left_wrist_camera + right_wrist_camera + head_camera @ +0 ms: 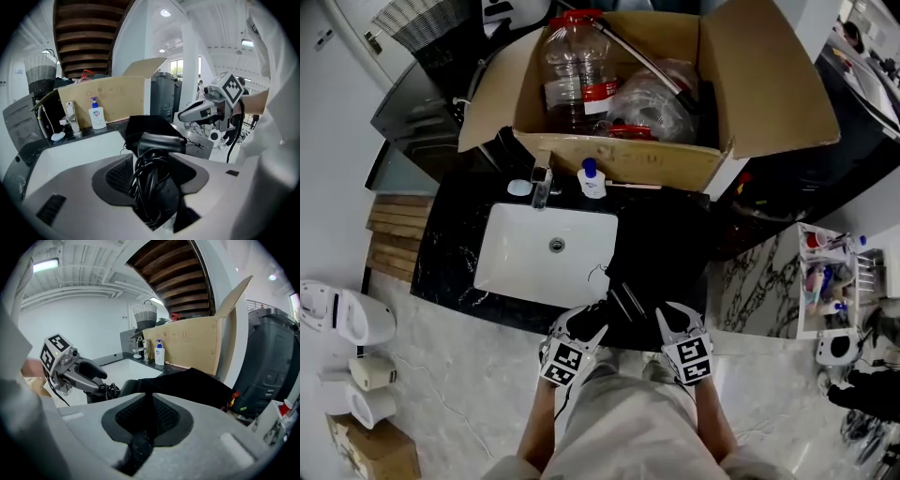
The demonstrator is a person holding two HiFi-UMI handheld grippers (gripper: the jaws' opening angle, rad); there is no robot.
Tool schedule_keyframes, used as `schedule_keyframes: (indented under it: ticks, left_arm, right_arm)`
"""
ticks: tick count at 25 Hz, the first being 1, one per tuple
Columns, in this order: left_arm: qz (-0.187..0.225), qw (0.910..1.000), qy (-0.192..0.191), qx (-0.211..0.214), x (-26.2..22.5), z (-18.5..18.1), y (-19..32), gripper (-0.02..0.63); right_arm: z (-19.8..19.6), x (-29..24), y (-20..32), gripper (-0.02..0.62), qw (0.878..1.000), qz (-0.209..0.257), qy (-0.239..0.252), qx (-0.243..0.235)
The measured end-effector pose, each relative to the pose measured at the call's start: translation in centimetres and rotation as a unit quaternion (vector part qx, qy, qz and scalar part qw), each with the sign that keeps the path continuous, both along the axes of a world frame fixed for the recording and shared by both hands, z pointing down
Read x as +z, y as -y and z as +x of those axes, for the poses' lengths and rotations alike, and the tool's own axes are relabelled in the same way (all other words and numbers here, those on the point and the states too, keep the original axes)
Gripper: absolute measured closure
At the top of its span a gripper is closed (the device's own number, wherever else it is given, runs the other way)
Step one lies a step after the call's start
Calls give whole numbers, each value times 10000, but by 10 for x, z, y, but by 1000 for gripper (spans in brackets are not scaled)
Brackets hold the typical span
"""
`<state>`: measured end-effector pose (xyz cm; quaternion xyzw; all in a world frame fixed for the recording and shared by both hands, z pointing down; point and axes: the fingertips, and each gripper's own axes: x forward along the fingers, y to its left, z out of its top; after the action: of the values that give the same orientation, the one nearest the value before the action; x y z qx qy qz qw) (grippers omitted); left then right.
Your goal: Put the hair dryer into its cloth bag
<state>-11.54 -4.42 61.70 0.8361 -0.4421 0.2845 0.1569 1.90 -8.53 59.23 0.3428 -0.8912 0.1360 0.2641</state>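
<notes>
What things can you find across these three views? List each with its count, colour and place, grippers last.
countertop: one, black, middle of the head view
sink: one, white, set in the countertop
faucet: one, chrome, behind the sink
pump bottle: one, white with blue top, right of the faucet
cardboard box: one, brown, open, behind the sink
plastic jug: one, clear with red cap, in the cardboard box
cloth bag: one, black, right of the sink
hair dryer: one, black, at the cloth bag's near end
power cord: one, black, coiled
left gripper: jaws apart around the power cord
right gripper: shut on the cloth bag
</notes>
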Motion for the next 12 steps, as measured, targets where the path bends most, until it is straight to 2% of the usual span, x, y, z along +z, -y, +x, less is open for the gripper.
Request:
schedule_keyframes:
  ticks: [7,12]
  left_arm:
    - [-348,9986,11,390,19,4,1,339]
    - [-536,9966,190,600,31,5,0,323]
  right_arm:
    - [-2,8,-1,569,9999,-55,-45,72]
    - [-4,11,-3,569,9999,-95,-64,20]
